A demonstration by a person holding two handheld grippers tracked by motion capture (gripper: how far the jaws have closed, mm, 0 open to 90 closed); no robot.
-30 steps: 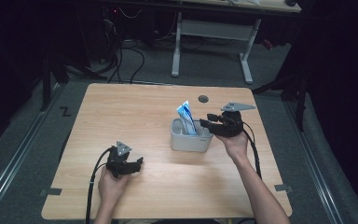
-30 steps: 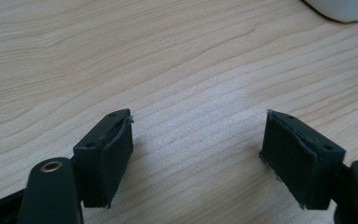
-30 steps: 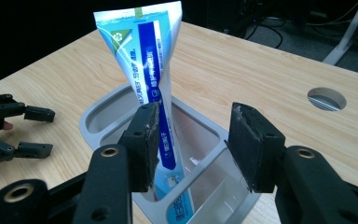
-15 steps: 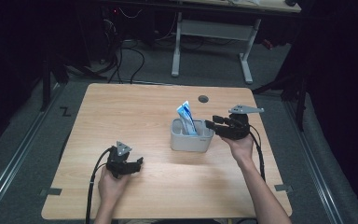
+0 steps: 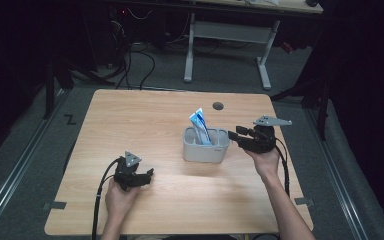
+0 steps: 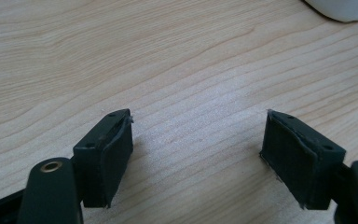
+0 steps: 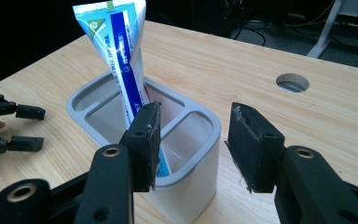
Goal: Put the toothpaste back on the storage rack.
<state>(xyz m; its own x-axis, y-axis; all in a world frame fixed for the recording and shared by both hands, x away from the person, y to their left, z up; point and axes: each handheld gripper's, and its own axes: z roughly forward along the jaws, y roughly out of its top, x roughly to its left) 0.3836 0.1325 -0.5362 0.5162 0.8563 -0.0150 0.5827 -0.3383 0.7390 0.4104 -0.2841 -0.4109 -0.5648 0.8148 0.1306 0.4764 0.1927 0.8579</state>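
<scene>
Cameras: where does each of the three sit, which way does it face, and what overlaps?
High view: above the person's side, looking forward and down on the wooden table; forearms, left gripper, right gripper.
Left gripper view: on that gripper, facing bare tabletop between open jaws.
Right gripper view: on the right gripper, facing the grey holder and toothpaste tube.
Shared: high and right gripper views both show holder, tube and the table's cable hole.

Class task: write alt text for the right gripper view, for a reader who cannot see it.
The right gripper, open and empty, points at a grey holder on a wooden table. A blue-and-white tube stands upright in the holder.
</scene>
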